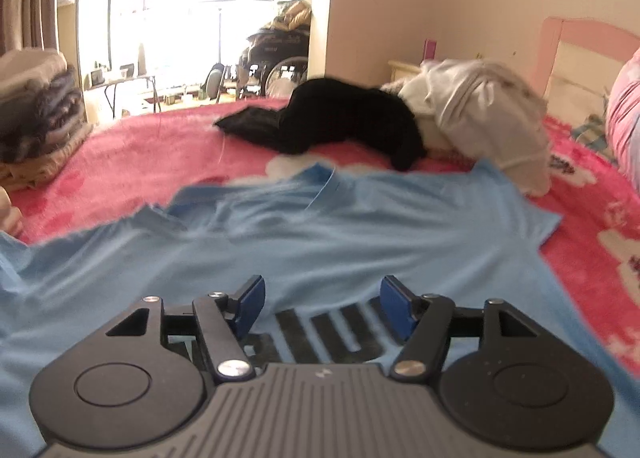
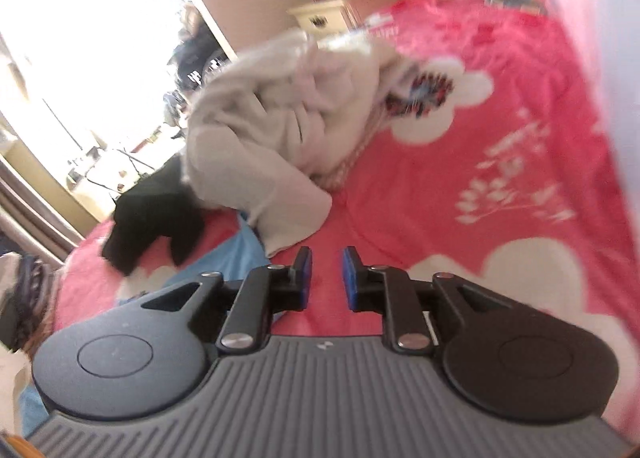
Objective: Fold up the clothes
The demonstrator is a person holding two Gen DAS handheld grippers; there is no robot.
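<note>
A light blue T-shirt [image 1: 320, 234] with dark lettering lies spread on the pink bed blanket [image 1: 132, 154]. My left gripper [image 1: 322, 290] is open and empty just above the shirt's printed front. My right gripper [image 2: 327, 258] is open with a narrow gap and empty, over the pink blanket [image 2: 500, 162] beside the shirt's edge [image 2: 236, 250]. A black garment [image 1: 352, 118] and a crumpled cream garment [image 1: 480, 114] lie behind the shirt; both also show in the right wrist view, black [image 2: 156, 210] and cream [image 2: 272, 130].
A stack of folded clothes [image 1: 36, 110] sits at the bed's left edge. A pink headboard [image 1: 584, 42] and pink pillow [image 1: 624, 118] are at right. A nightstand [image 2: 320, 18] stands by the wall. A wheelchair [image 1: 276, 58] stands near the bright window.
</note>
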